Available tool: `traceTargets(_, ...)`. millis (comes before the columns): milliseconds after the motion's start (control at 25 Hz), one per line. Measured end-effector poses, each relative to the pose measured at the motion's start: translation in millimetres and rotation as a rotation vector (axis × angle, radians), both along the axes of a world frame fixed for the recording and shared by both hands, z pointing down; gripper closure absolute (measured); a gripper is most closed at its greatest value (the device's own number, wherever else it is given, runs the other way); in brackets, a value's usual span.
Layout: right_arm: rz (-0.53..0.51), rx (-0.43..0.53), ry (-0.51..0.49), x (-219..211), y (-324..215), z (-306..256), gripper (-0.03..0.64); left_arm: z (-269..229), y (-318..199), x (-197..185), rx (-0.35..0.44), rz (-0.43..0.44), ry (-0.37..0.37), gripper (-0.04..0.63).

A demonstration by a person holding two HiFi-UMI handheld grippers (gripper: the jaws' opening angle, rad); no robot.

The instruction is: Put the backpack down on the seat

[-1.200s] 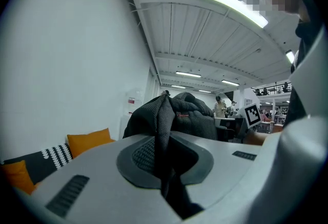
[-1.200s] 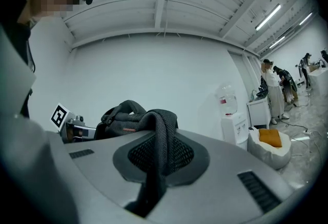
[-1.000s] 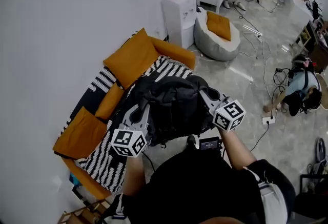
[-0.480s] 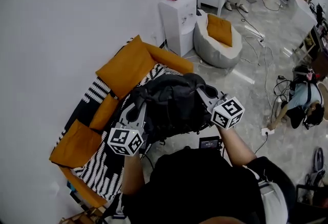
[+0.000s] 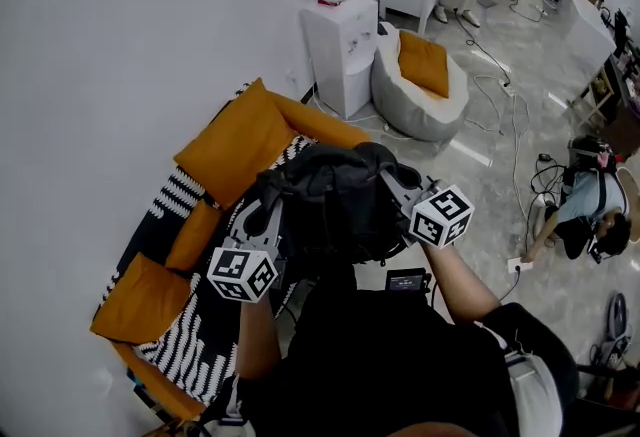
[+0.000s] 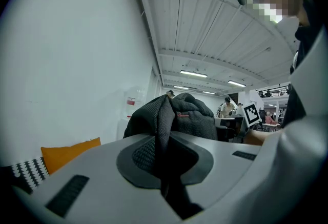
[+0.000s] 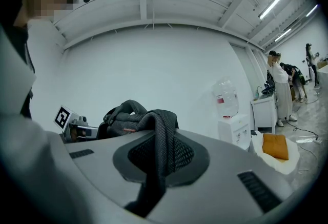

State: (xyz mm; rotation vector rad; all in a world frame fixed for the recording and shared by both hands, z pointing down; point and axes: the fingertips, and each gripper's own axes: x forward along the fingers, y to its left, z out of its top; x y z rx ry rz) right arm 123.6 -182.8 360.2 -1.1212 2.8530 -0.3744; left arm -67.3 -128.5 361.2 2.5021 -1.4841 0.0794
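A black backpack [image 5: 335,200] hangs in the air between my two grippers, over the front edge of the sofa seat [image 5: 205,325]. My left gripper [image 5: 262,217] is shut on one mesh shoulder strap [image 6: 163,130]; the bag's body [image 6: 192,118] bulges just beyond the jaws. At the bag's right side my right gripper [image 5: 397,187] is shut on the other mesh strap [image 7: 163,141], the bag's top [image 7: 125,115] showing to its left. The sofa has a black-and-white striped seat and orange cushions [image 5: 235,140].
A white wall runs behind the sofa. A water dispenser [image 5: 342,40] and a grey beanbag [image 5: 420,85] with an orange cushion stand beyond it. Cables lie on the floor [image 5: 510,115]. A person [image 5: 585,215] crouches at the right.
The backpack and both grippers have drifted slightly up and left in the head view, nearer over the sofa. Both grips are unchanged.
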Motion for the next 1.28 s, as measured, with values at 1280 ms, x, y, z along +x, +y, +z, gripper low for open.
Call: traceTargets(1280, -0.062, -0.103, 0.006, -98.1, -256.5, 46.5, 0.571, 49.8, -247.6, -94.1, -0.094, -0.001, 0.064, 0.561)
